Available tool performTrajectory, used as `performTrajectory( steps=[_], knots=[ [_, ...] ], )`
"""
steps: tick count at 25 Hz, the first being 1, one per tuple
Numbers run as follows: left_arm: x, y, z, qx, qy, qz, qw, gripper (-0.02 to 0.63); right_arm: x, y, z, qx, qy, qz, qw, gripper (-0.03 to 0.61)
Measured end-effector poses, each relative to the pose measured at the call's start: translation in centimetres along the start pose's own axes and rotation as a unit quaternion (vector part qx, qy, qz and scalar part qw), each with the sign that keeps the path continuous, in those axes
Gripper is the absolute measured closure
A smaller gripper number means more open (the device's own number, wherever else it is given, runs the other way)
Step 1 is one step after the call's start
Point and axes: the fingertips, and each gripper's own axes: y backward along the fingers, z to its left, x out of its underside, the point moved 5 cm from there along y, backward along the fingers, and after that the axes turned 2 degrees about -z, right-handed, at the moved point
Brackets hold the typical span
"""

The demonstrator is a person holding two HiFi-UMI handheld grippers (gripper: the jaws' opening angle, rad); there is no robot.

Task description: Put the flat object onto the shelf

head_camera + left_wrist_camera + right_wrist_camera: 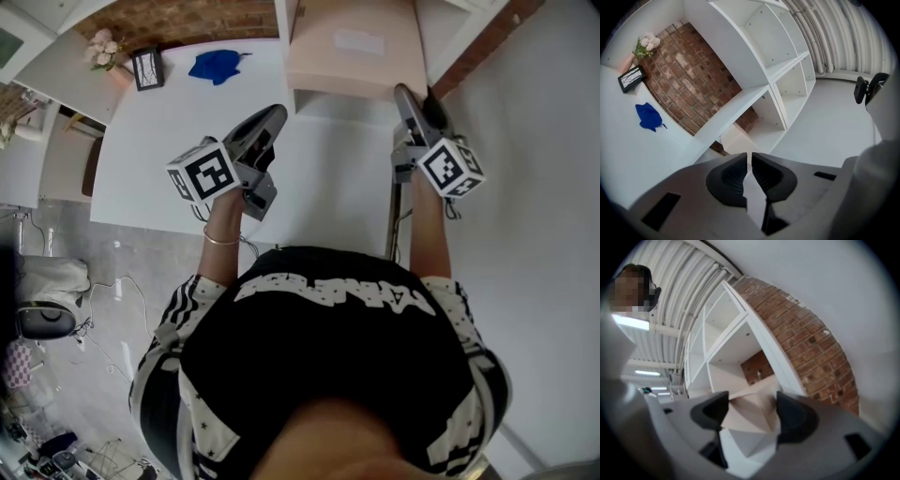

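- Left gripper [750, 158]: jaws closed together, pads meeting at the tips with nothing between them. It is held level over the white table [169, 141], short of the shelf unit [754, 61] and clear of the box.
- Right gripper [752, 401]: jaws stand wide, and a corner of the flat box [749, 409] fills the gap from pad to pad; this reads as a grip on the box.
- Flat box: pale pink. In the head view it lies at the far edge of the table between the white uprights of the shelf unit, with the right gripper at its near right corner.
- Also on the table, far left: blue cloth [217, 66], small dark picture frame [147, 67], flowers [103, 47].
- Brick wall [806, 333] shows behind the shelf unit.
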Motion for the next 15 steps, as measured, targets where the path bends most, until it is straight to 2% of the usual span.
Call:
performTrajectory(
  steps=[9, 15],
  knots=[
    [-0.04, 0.64, -0.12, -0.016, -0.038, -0.001, 0.9991, 0.554, 0.05, -0.46, -0.65, 0.007, 0.003, -0.001, 1.000, 0.239],
    [-0.18, 0.87, -0.20, -0.023, -0.047, 0.000, 0.9986, 0.554, -0.04, -0.69, -0.88, 0.005, -0.005, -0.003, 1.000, 0.239]
  ],
)
